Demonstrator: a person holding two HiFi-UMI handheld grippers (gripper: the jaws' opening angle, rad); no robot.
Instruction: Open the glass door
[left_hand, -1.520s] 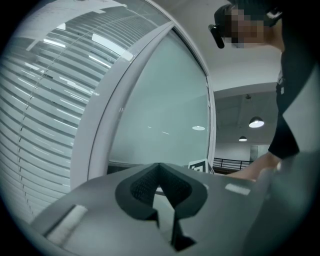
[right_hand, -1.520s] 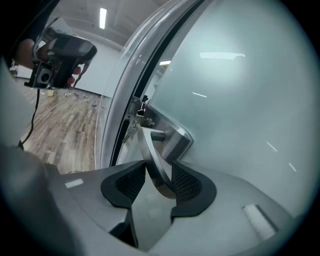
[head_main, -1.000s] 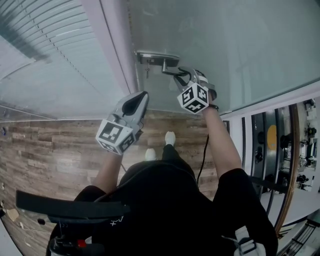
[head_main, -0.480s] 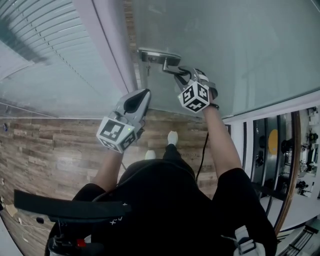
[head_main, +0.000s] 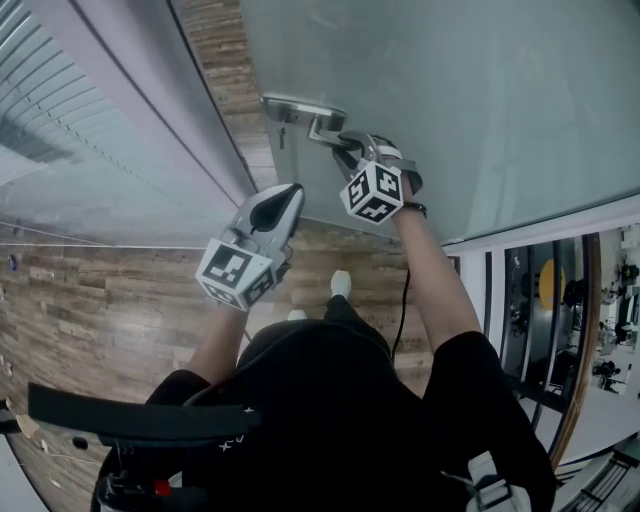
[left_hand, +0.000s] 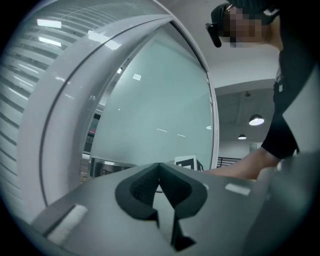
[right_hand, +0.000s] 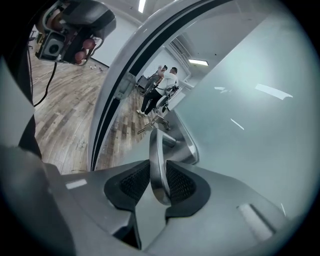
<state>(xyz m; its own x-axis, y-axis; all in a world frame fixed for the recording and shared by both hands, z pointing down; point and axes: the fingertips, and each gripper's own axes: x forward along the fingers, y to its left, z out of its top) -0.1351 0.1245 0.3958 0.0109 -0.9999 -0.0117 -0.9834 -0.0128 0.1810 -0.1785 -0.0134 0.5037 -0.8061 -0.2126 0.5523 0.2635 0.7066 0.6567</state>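
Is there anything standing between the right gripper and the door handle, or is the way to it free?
Nothing visible stands in the way. The door handle already sits between the pads of the right gripper, whose jaws are closing on it. The left gripper is off to the side, apart from the handle.

Light is even and bright, coming from ceiling lamps (left_hand: 256, 120) and a lit ceiling panel (right_hand: 198, 62); shadows are faint. The frosted glass door (head_main: 450, 90) carries pale streaks of reflected light (clearest in the right gripper view), and the steel door handle (right_hand: 156, 165) shows a hard sheen. Both gripper views bow straight lines heavily, darken at their corners and go soft in the nearest foreground. The head view is sharp but curved at its edges.
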